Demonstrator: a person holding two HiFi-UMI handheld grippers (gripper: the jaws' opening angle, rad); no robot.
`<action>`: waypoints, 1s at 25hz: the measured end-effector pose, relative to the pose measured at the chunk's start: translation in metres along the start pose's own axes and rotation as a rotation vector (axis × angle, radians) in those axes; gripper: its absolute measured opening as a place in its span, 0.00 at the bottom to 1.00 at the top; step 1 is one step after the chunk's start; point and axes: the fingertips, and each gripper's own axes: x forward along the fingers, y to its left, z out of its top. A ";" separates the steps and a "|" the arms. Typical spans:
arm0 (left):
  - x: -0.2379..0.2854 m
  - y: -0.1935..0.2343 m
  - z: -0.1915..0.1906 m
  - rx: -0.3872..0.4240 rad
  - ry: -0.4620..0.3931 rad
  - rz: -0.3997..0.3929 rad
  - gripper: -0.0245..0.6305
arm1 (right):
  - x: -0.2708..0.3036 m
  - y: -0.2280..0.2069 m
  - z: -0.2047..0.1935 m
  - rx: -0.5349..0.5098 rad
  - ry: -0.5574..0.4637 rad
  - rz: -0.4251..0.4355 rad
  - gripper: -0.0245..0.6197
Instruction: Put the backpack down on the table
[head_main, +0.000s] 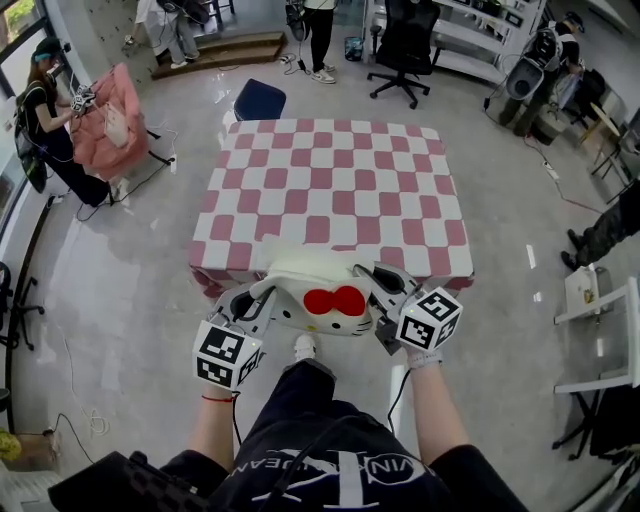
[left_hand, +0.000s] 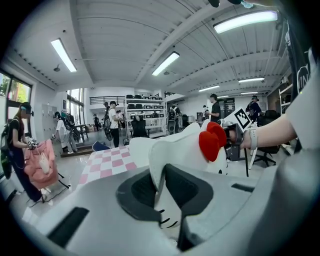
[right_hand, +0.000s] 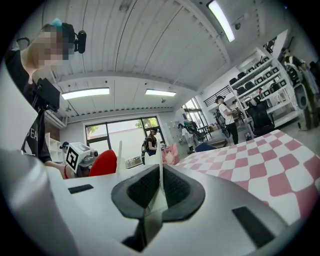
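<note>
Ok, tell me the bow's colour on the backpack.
Red bow, clearest in the head view.

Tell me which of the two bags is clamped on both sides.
The white backpack with the red bow: the left hand-held gripper and right hand-held gripper each pinch one side. The pink bag, far left, is with another person.

The person wears a black T-shirt (head_main: 340, 482) with white letters, dark trousers (head_main: 300, 398) and a white shoe (head_main: 304, 346). The left wrist has a thin red band (head_main: 214, 398), the right wrist a white strap (head_main: 424, 358). The left tongs (left_hand: 160, 176) and the right tongs (right_hand: 160, 185) are light grey with dark pads. Each carries a cube (head_main: 226, 356) with black and white square markers. A thin black cable (head_main: 396, 392) runs beside the right forearm.
</note>
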 end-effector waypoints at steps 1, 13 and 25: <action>0.005 0.005 0.004 0.002 -0.006 -0.003 0.11 | 0.004 -0.005 0.005 -0.002 -0.004 -0.003 0.06; 0.078 0.066 0.047 0.010 -0.036 -0.055 0.11 | 0.064 -0.078 0.045 -0.008 -0.006 -0.036 0.06; 0.134 0.141 0.090 0.013 -0.068 -0.095 0.11 | 0.131 -0.132 0.089 0.006 -0.039 -0.057 0.06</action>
